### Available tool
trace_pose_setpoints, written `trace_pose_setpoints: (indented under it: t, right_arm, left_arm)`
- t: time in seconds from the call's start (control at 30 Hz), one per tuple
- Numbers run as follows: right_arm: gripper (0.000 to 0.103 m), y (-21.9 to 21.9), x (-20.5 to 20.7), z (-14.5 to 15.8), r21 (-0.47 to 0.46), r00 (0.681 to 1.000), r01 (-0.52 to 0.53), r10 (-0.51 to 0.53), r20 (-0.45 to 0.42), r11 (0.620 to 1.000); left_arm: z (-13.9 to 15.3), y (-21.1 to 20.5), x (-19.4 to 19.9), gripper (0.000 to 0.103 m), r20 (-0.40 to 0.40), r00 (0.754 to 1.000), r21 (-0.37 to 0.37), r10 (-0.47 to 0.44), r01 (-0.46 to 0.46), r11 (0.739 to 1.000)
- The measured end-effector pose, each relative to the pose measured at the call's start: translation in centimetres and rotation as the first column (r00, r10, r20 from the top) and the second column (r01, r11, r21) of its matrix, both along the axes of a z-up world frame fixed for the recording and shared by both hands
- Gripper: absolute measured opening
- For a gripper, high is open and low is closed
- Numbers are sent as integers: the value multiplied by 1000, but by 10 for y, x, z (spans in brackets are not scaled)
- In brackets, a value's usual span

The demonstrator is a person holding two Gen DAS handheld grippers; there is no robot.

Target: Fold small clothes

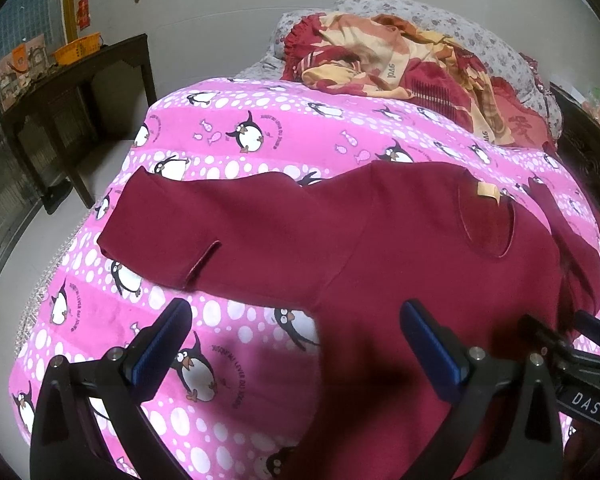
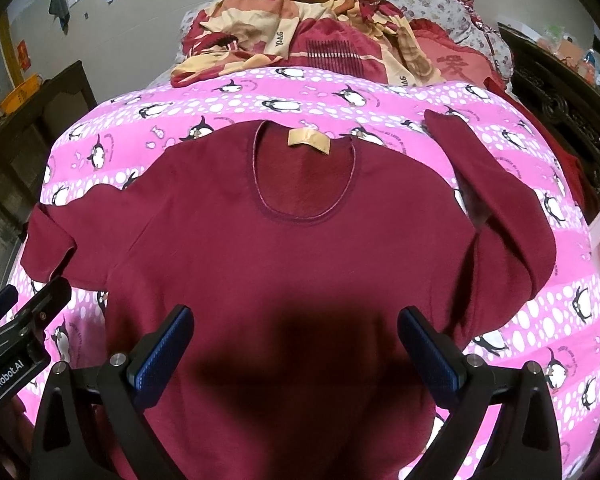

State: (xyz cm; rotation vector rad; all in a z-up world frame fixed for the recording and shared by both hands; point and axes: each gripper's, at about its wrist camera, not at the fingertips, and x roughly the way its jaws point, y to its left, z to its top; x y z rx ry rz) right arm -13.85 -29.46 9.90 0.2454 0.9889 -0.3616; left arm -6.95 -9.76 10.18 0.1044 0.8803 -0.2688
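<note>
Left gripper (image 1: 296,344): your jaws gape wide, empty, above the hem.
Right gripper (image 2: 296,348): equally wide, empty.
Dark red long-sleeved shirt (image 2: 284,256): spread flat on the pink penguin-print bedcover (image 2: 540,320), ready for folding.

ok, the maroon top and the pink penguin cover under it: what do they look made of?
Maroon top: looks like a soft matte knit, maybe cotton jersey or fleece; no sheen, drapes limp, stitched neckline trim.
Penguin cover: printed woven or quilted fabric, matte; puffy rounded surface suggests padding, though I can't confirm that.

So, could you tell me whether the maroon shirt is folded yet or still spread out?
Spread out: the maroon shirt lies flat on the penguin bedspread, neckline showing, both sleeves out sideways.
</note>
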Motion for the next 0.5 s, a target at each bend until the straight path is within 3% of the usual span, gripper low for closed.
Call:
trace_pose_setpoints:
  t: [0.5]
  right_arm:
    - [103, 4, 1, -1, -1, 1000, -7, 7, -4, 1000]
  left_arm:
    - [-1, 2, 0, 103, -3, 1000, -3, 3, -3, 1000]
